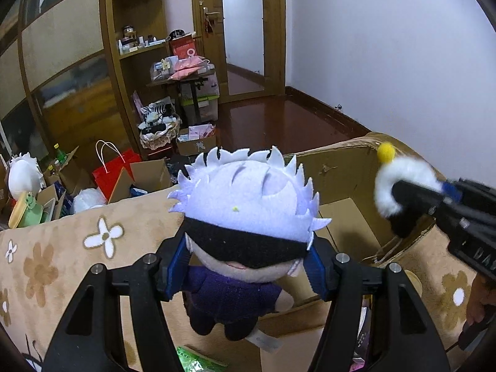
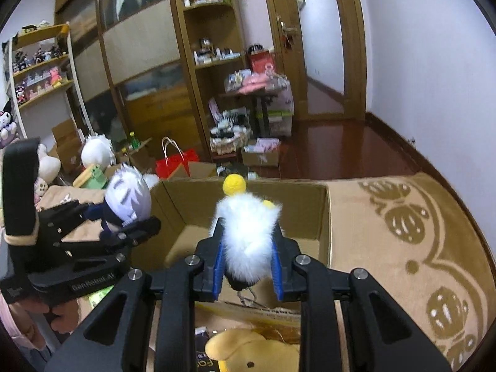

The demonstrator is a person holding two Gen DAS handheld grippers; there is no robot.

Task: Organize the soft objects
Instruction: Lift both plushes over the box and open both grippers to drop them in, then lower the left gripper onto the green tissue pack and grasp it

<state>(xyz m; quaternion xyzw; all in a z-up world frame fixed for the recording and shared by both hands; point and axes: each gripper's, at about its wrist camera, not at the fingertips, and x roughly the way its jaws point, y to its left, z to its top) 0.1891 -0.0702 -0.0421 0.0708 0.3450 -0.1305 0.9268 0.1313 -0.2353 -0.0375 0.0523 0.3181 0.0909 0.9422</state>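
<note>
My left gripper (image 1: 246, 268) is shut on a plush doll (image 1: 245, 214) with white spiky hair, a black blindfold and a purple outfit, held above the near rim of an open cardboard box (image 1: 347, 170). It also shows at the left of the right wrist view (image 2: 127, 197). My right gripper (image 2: 248, 254) is shut on a fluffy white toy (image 2: 246, 232) with a yellow pompom and a black base, held over the box (image 2: 313, 204). The same toy shows at the right of the left wrist view (image 1: 403, 183).
The box sits on a beige flowered blanket (image 1: 62, 257). A yellow plush (image 2: 248, 353) lies below my right gripper. Beyond the bed edge are a red paper bag (image 1: 111, 170), open cartons, a basket of soft toys (image 1: 159, 127), wooden shelves and a door.
</note>
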